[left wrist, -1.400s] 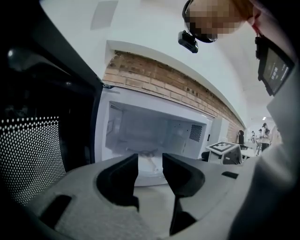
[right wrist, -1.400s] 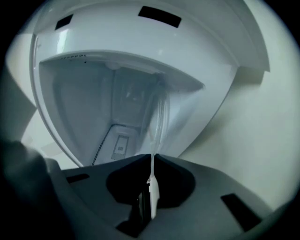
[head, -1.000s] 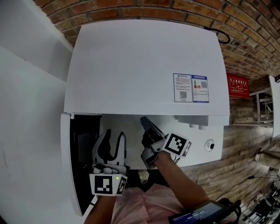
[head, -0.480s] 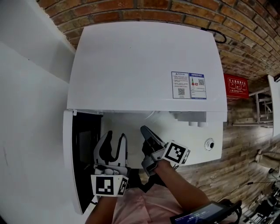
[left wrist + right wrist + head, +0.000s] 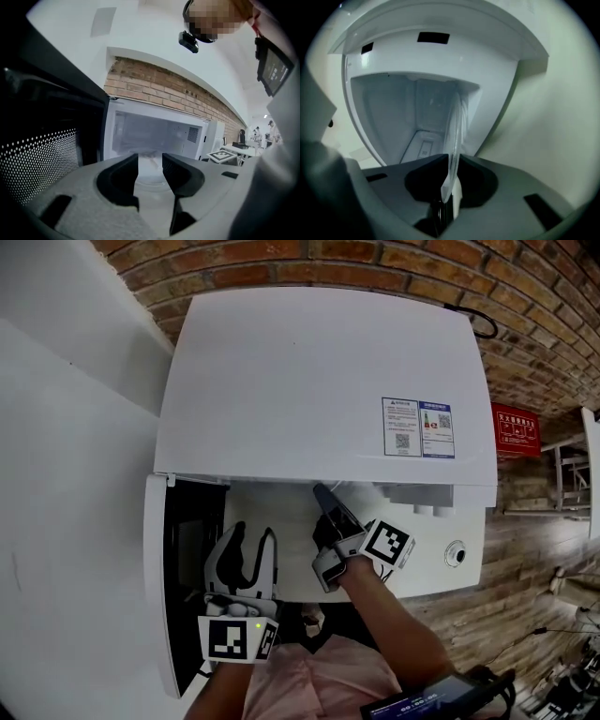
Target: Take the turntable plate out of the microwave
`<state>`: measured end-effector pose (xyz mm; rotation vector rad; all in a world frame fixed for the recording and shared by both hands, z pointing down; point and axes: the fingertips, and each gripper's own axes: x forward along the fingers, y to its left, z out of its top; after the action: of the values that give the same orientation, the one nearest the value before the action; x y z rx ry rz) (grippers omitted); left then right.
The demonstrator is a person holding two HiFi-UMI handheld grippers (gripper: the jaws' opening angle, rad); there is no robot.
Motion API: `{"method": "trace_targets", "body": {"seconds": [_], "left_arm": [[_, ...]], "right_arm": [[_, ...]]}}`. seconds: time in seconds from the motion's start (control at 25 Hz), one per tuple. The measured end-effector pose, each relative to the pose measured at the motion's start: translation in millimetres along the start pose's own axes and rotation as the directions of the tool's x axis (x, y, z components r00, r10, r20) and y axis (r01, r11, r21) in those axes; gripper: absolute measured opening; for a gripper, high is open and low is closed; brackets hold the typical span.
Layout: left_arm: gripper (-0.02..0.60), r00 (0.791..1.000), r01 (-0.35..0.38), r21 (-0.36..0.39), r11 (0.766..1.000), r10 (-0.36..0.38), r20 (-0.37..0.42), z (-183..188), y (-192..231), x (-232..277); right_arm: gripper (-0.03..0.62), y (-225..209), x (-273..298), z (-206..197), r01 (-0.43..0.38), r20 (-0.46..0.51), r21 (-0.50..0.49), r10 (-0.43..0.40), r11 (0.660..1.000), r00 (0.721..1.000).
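The jaws of my right gripper [image 5: 451, 164] have just been opening and now pinch the rim of the plate [image 5: 457, 122], still inside the microwave [image 5: 319, 381], so I judge the pull-out can start; my left gripper [image 5: 150, 161] hangs spread and empty.

Head view looks steeply down on the microwave [image 5: 319, 381]; both gripper views face, seemingly close, into its cavity [image 5: 154, 136].

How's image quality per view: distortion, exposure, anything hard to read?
Head view: sharp, evenly lit, fisheye bows the brick wall; microwave top near blown-out white. Left gripper view: heavy fisheye, door almost black, cavity washed pale. Right gripper view: black vignette corners, greenish cast; glass plate edge-on, translucent, low contrast.
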<state>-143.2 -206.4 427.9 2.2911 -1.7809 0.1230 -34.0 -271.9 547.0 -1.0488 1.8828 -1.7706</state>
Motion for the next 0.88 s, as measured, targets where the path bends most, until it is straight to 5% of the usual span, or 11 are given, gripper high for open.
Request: {"method": "trace_targets", "body": {"seconds": [0.52,0.88], "left_arm": [[0.164,1.000,0.022,0.001,1.000,-0.022,-0.008,-2.0,-8.8,6.7],[0.164,1.000,0.009,0.000,1.000,-0.009,-0.016,-3.9,1.5,9.3]], "right_arm": [[0.063,7.0,-23.1,-25.4,-0.104,-0.011,-0.029,0.103,0.994,0.995],[0.146,8.9,5.9,-0.5,-0.200,0.005,-0.026,0.201,0.979,0.980]]}}
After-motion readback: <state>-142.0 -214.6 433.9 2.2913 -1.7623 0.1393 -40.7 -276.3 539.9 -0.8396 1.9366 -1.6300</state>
